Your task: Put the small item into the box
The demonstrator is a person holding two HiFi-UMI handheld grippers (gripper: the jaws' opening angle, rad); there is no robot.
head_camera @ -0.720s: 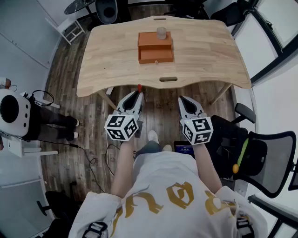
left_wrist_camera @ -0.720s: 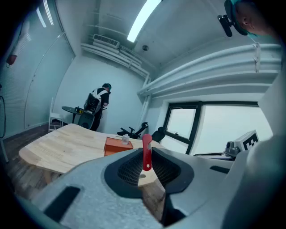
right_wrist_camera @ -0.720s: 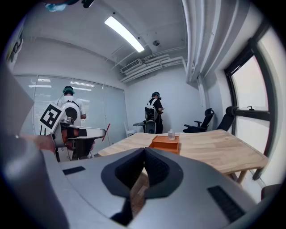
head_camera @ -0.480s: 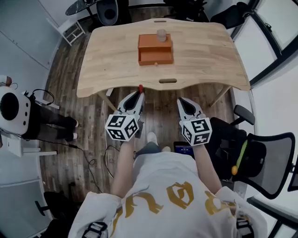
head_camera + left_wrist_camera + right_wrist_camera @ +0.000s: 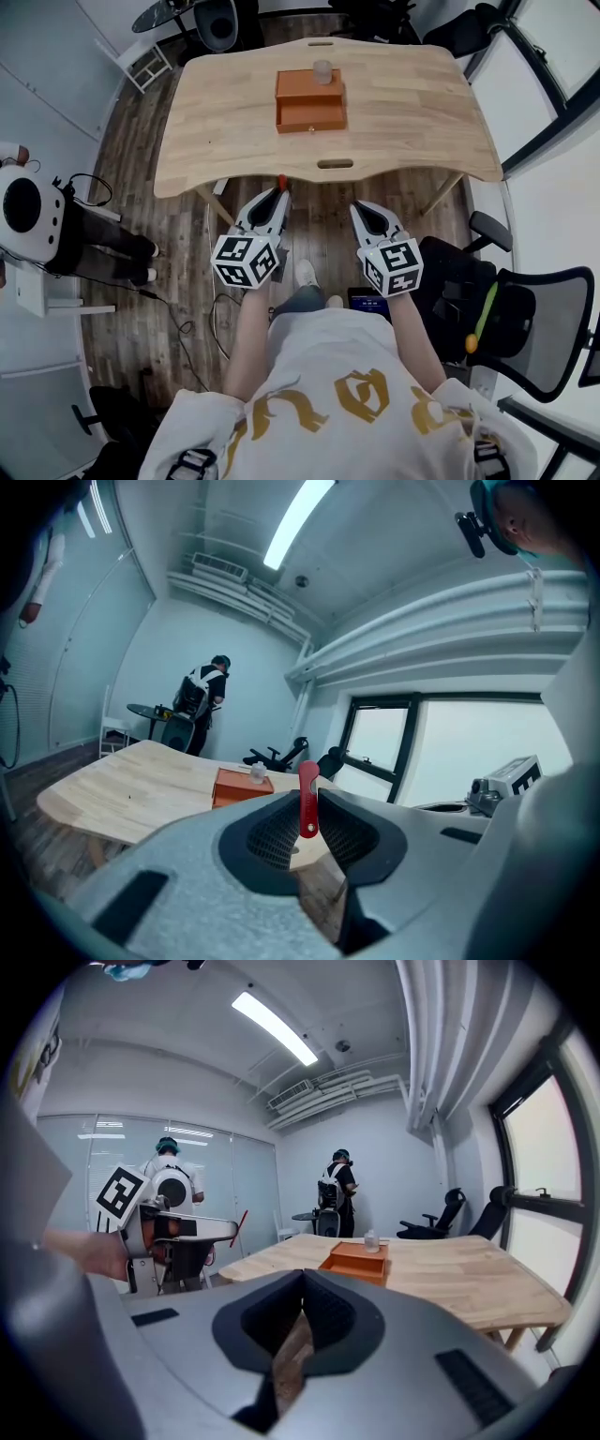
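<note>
left gripper is pinched tight on the small flat red plastic tag, which stands upright between the pads, short of the pale wooden table. right gripper has its jaws closed together on nothing. the orange rectangular box sits mid-table, well apart from the tag, with a small clear jar on top. best play, i'd say: a firm squeeze, carry the tag level over the near edge, line up on the box opening and steer clear of that jar.

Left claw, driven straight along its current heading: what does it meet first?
Likely the near edge of the wooden table, with the red item gripped in the left claw touching first. Height is unclear; if it clears the top, the orange box lies next.
</note>
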